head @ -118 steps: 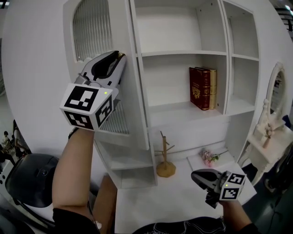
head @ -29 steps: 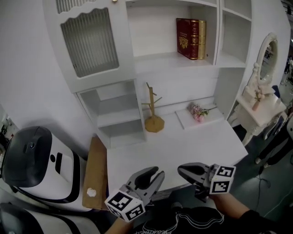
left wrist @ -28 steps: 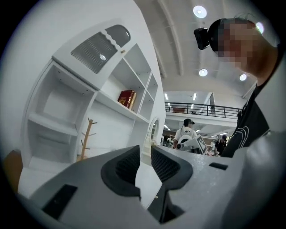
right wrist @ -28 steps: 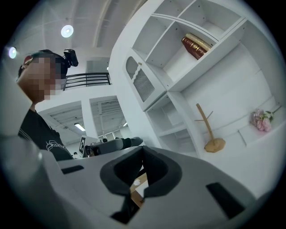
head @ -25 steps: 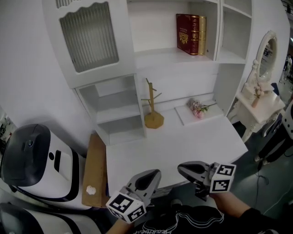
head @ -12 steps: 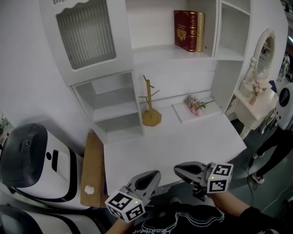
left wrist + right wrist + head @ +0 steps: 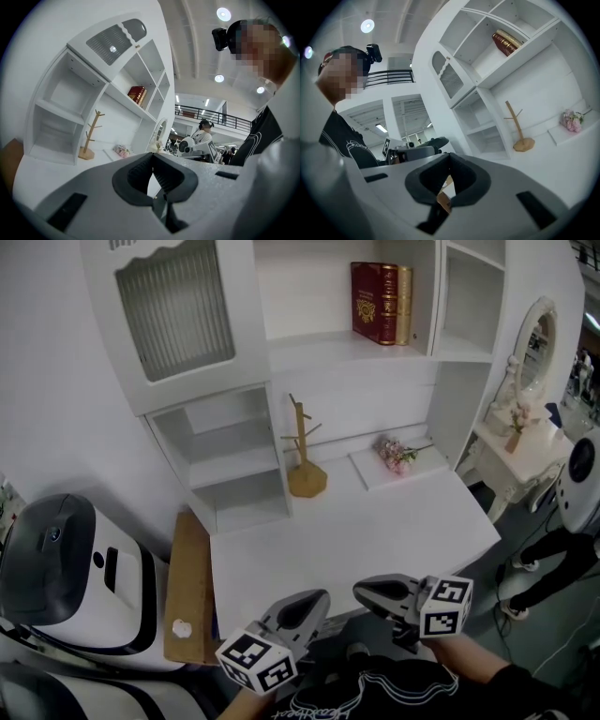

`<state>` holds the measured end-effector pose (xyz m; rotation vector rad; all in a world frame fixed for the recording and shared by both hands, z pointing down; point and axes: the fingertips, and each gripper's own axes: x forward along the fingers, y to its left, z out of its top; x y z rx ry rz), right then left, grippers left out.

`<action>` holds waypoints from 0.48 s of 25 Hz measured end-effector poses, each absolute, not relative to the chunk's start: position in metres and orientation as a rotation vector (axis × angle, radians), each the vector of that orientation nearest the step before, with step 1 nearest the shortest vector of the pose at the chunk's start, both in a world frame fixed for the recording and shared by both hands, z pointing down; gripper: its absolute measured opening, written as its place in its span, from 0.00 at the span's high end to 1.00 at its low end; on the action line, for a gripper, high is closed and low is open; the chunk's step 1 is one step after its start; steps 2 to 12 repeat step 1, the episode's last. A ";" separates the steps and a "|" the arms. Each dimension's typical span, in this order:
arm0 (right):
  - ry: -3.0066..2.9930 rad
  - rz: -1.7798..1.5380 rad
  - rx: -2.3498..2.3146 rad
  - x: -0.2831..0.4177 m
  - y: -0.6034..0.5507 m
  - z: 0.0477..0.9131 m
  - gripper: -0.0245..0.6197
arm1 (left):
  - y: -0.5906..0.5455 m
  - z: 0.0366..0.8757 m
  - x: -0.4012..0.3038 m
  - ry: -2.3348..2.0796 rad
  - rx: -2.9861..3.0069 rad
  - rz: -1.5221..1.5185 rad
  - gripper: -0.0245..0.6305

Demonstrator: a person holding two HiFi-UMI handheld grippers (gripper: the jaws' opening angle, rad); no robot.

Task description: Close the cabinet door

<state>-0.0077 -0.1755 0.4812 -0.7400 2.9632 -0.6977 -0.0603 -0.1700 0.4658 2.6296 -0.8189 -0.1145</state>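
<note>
Cabinet door well apart from left gripper

The cabinet door, seen a few seconds ago swung outward across the shelves, is now shut flat over its own compartment. The left gripper, then raised against the door's edge, has been brought down to the near edge of the desk and is held just beside the right gripper. Within the last second, more of a person's legs has been brought into view at the right edge of the head view.
</note>
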 end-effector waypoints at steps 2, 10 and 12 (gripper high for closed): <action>2.967 -0.694 -0.737 -0.009 -0.174 0.481 0.95 | -0.168 0.466 -0.061 -0.818 2.629 -0.115 0.96; 2.967 -0.694 -0.737 -0.009 -0.174 0.481 0.95 | -0.168 0.466 -0.061 -0.818 2.629 -0.115 0.96; 2.967 -0.694 -0.737 -0.009 -0.174 0.481 0.95 | -0.168 0.466 -0.061 -0.818 2.629 -0.115 0.96</action>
